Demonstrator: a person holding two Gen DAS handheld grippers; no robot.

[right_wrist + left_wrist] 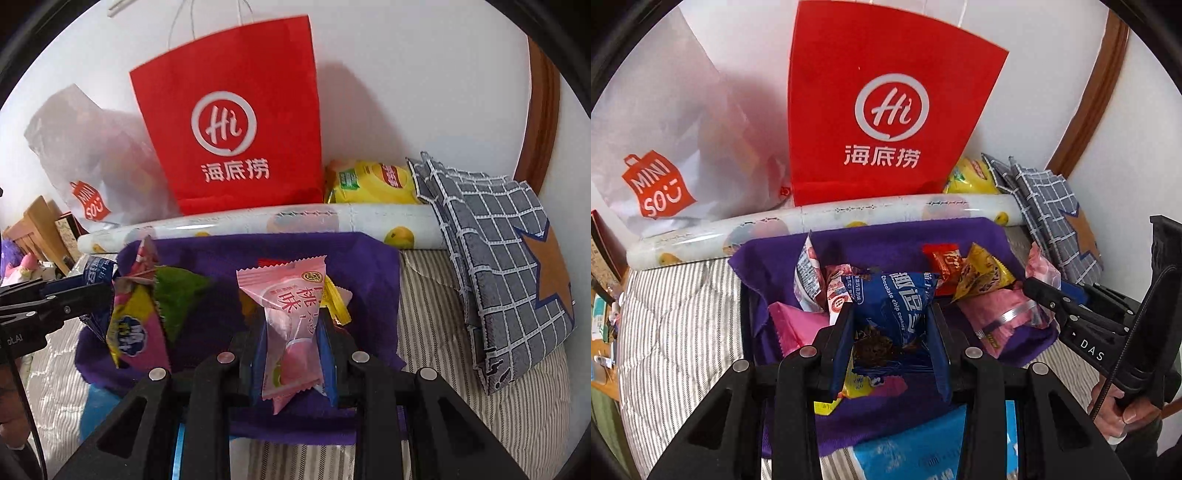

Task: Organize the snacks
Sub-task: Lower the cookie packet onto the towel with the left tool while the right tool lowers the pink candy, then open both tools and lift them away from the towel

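Left claw (892,328), seen along its own two black fingers, is clenched on a blue foil packet of chocolate chip cookies (897,306); right claw (291,343) is likewise clenched, on a pale pink plastic-wrapped peach-flavoured sweet (291,321). Both packets are held above a rumpled purple cloth (207,314) spread on a grey-and-white striped bed cover (436,306), where the remaining snacks lie in a loose heap: a yellow crinkled wrapper (982,273), a small red-orange wrapper (942,260), a flat pink pouch (796,325) and a pink, yellow and green packet (136,325). The cookie packet stands with its long axis roughly upright between the fingers, one crimped end pointing up and away from the camera, the other hanging toward it; the peach sweet is similarly upright, its serrated top seam uppermost and tilted slightly right, its lower seam trailing below the fingertips. Each grip appears to fall near mid-body, which should keep a soft packet from swinging; a firmer squeeze would likely crush the cookies. To carry the step through well, each packet is best moved clear of the heap before it is turned, and set down with like kinds together, seams lying flat. Beyond the cloth lie a rolled printed plastic sheet (827,218), a red paper carrier bag with white logo (886,110), a white plastic shopping bag (665,147) and a grey checked fabric cushion (491,251). Which destination is intended cannot be told.
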